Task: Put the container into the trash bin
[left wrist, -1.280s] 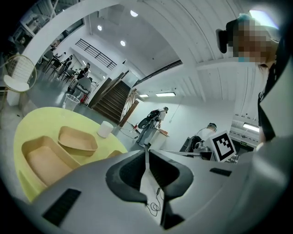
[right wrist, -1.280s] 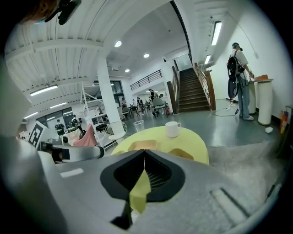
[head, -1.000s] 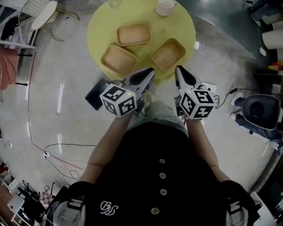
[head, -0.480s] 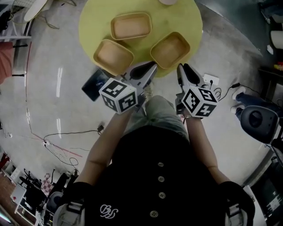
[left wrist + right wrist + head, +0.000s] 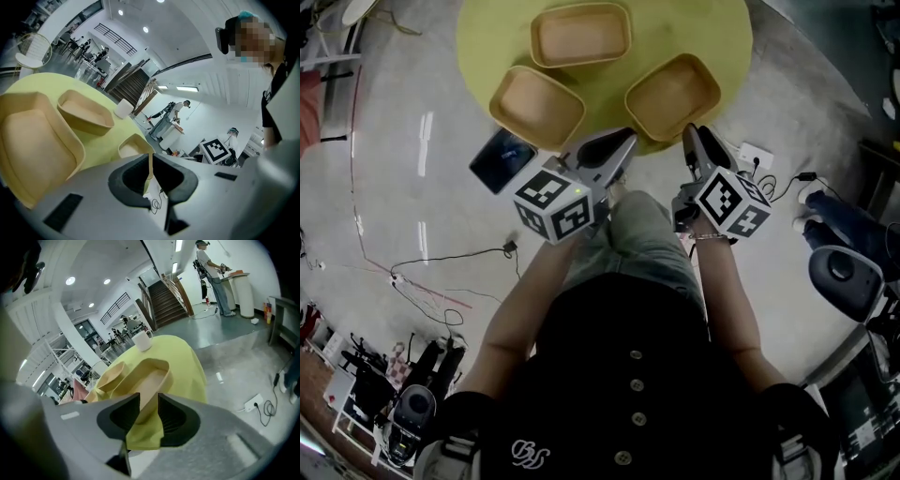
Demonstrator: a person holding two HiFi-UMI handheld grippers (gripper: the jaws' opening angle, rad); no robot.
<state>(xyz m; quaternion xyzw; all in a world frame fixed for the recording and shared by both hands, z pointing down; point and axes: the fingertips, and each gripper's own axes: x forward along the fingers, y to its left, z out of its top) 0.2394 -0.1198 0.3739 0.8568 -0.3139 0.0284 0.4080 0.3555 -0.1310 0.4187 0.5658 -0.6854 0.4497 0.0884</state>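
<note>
Three tan containers sit on the round yellow surface point(image 5: 717, 28): far container point(image 5: 581, 35), near-left container point(image 5: 536, 106), near-right container point(image 5: 673, 96); none lifted, none gripped; compared with a second ago the surface fills more of the head view and both tools have come down to its near edge; left hand-held gripper point(image 5: 621, 144) is fully closed with nothing in it, as before, its tip just beside the near-left container; right hand-held gripper point(image 5: 694, 137), nearly closed a second ago, is opening now, jaws partly apart; in the right gripper view the near-right container's end point(image 5: 146, 380) shows through the gap, but the pads point(image 5: 123, 416) do not press on it, so no grip yet; judgement: the opening jaws lined up on that rim mark it as the chosen container, and the step in hand is the approach to a rim grasp; task barely begun; no trash bin can be identified with certainty; a dark flat thing point(image 5: 502, 159) lies on the floor beside the surface; next need: jaws over the rim wall before closing.
</note>
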